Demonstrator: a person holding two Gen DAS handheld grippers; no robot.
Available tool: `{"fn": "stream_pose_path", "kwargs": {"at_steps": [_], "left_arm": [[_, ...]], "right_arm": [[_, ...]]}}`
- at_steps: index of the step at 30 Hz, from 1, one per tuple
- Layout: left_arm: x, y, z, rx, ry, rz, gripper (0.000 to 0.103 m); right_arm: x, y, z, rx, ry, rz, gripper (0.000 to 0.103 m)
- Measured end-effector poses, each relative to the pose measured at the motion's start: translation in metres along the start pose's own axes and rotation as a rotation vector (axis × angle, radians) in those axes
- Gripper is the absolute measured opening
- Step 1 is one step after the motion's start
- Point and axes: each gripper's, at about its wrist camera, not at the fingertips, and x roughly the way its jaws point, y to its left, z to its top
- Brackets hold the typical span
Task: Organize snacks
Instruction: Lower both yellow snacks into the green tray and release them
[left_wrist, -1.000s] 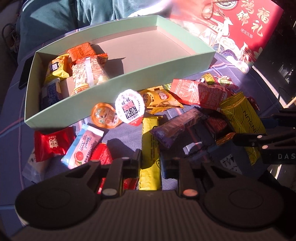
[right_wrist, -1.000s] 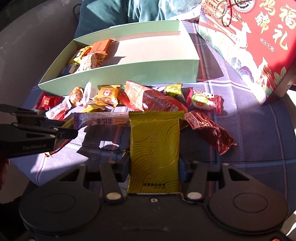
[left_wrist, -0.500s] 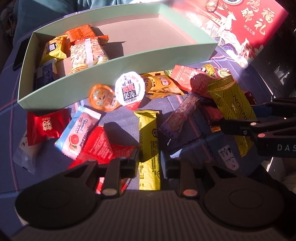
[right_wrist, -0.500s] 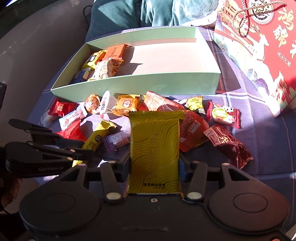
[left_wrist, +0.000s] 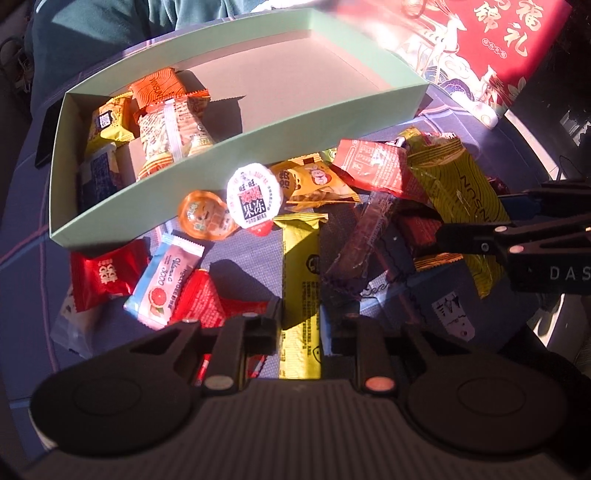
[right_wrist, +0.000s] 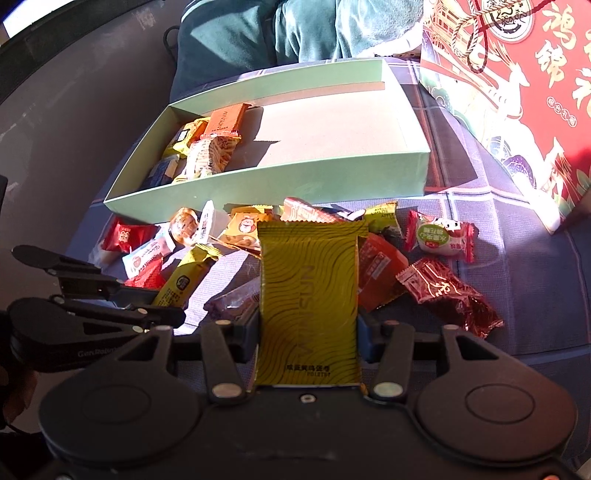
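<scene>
A pale green box (left_wrist: 280, 122) (right_wrist: 332, 173) holds several snack packs at its left end. Loose snacks lie in front of it on a blue cloth. My left gripper (left_wrist: 301, 325) is shut on a long yellow bar (left_wrist: 300, 288), also visible in the right wrist view (right_wrist: 184, 277), and holds it above the cloth. My right gripper (right_wrist: 308, 332) is shut on an olive-yellow wavy-patterned packet (right_wrist: 308, 291), seen from the left (left_wrist: 458, 199), raised above the pile.
A red gift bag (left_wrist: 491, 44) (right_wrist: 524, 103) stands right of the box. Jelly cups (left_wrist: 255, 195), a pink-blue sachet (left_wrist: 166, 280), red packs (left_wrist: 103, 273) (right_wrist: 450, 291) and a purple bar (left_wrist: 362, 240) lie on the cloth. A person in teal sits behind.
Both grippers have risen and drawn back from the pile, each carrying its snack; the yellow bar and the olive packet now hang clear of the cloth.
</scene>
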Motion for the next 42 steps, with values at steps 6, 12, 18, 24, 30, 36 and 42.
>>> {"fn": "stream_pose_path", "kwargs": {"at_steps": [6,12,18,24,30,36,42], "left_arm": [[-0.045,0.017,0.029,-0.069,-0.137,-0.024,0.02],[-0.036,0.037,0.098,-0.141,-0.221,-0.019,0.02],[0.017,0.052,0.17,-0.195,-0.226,-0.04,0.02],[0.074,0.06,0.218,-0.239,-0.199,-0.055,0.02],[0.11,0.07,0.237,-0.272,-0.17,-0.067,0.02],[0.108,0.074,0.236,-0.276,-0.204,-0.011,0.102],[0.088,0.078,0.224,-0.287,-0.198,-0.032,0.102]], "right_arm": [[-0.007,-0.01,0.038,0.028,-0.056,0.03,0.05],[0.009,-0.027,0.108,0.062,-0.086,0.036,0.05],[0.056,-0.049,0.189,0.111,-0.062,0.016,0.05],[0.118,-0.067,0.233,0.15,0.017,0.032,0.05],[0.155,-0.076,0.249,0.152,0.036,0.031,0.054],[0.155,-0.08,0.252,0.204,0.002,0.089,0.092],[0.132,-0.074,0.242,0.204,-0.026,0.095,0.096]]}}
